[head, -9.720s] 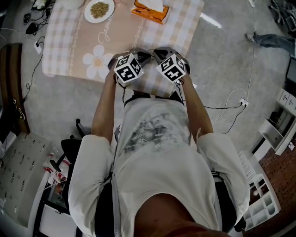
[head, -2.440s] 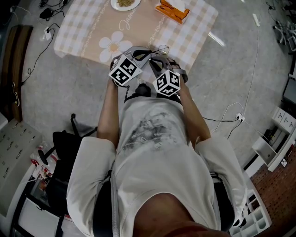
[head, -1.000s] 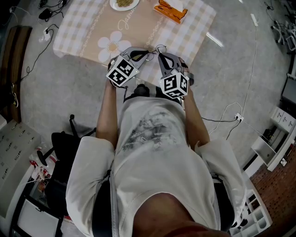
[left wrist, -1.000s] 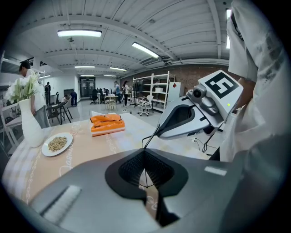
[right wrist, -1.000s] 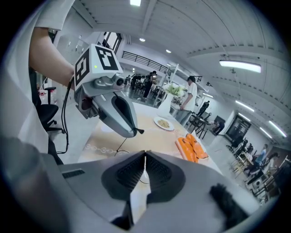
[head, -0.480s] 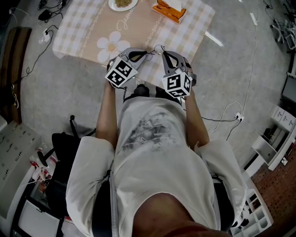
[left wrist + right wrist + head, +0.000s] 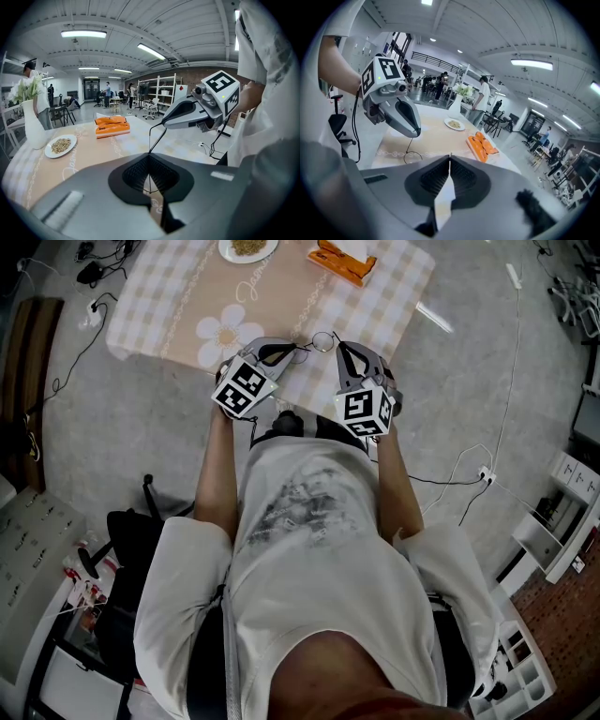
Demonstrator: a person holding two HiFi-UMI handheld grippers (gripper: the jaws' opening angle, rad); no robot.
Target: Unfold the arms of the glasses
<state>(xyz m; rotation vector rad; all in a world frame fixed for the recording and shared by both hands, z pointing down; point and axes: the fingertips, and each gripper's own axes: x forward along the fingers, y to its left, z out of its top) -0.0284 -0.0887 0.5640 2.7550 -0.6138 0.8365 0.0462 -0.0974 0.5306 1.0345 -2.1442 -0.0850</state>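
**Both grippers clenched on the glasses over the counter's near edge**

In the upper middle of the head view, the glasses hang in the air between the two tools, just above the near edge of the counter with its checked cloth.

The left hand-held gripper is clenched on the thin dark wire of the frame, which runs down through its closed pads. From the right gripper view, one round lens rim dangles below that tool, to the left of centre.

The right hand-held gripper has its jaws pressed together on the tip of one arm. In the left gripper view that arm is a straight black line slanting from the right tool's nose down to the left tool's jaws, swung away from the frame.

Farther back on the counter are an orange packet, a plate of grains and a white vase at the left edge of the frame.
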